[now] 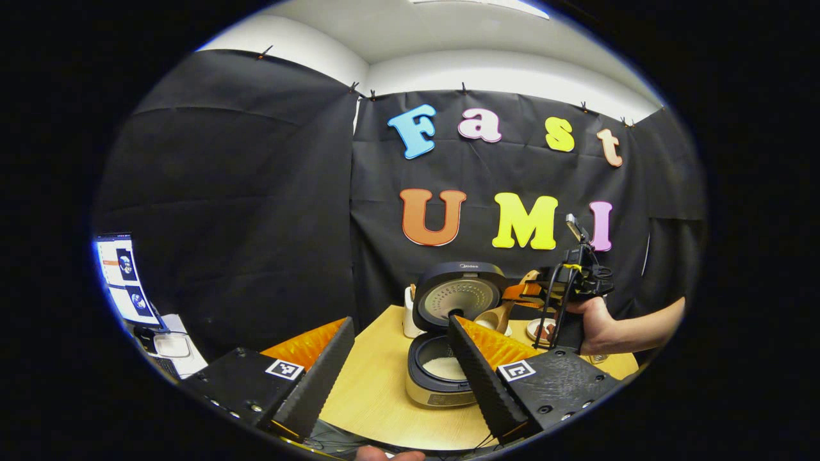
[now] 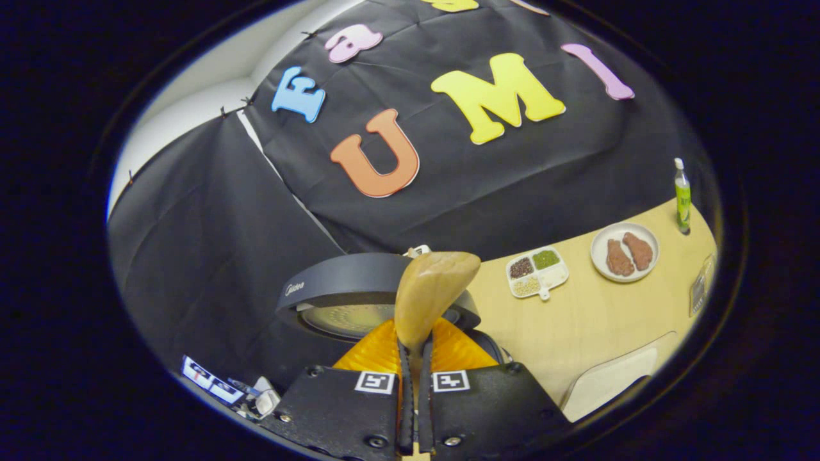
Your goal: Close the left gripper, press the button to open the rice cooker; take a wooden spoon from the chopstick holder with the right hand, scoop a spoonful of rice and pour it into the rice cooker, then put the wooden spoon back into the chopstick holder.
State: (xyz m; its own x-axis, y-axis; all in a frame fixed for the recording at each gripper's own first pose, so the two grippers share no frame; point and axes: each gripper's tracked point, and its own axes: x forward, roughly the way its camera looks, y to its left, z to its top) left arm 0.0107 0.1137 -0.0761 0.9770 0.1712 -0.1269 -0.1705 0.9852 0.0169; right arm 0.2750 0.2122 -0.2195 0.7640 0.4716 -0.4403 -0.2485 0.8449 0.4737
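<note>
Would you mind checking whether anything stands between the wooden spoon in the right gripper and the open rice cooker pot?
Nothing visible does. The right gripper is shut on the wooden spoon, which is held beside the raised lid, above the rice cooker. The pot lies open, with rice already inside.

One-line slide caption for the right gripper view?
Right gripper shut on the wooden spoon, its bowl raised before the open rice cooker.

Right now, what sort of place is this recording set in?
Most likely a staged kitchen scene inside a recording booth, not a real kitchen: black cloth hangs as walls, and a round wooden table carries an open rice cooker, a plate of meat and a divided dish of grains.
</note>
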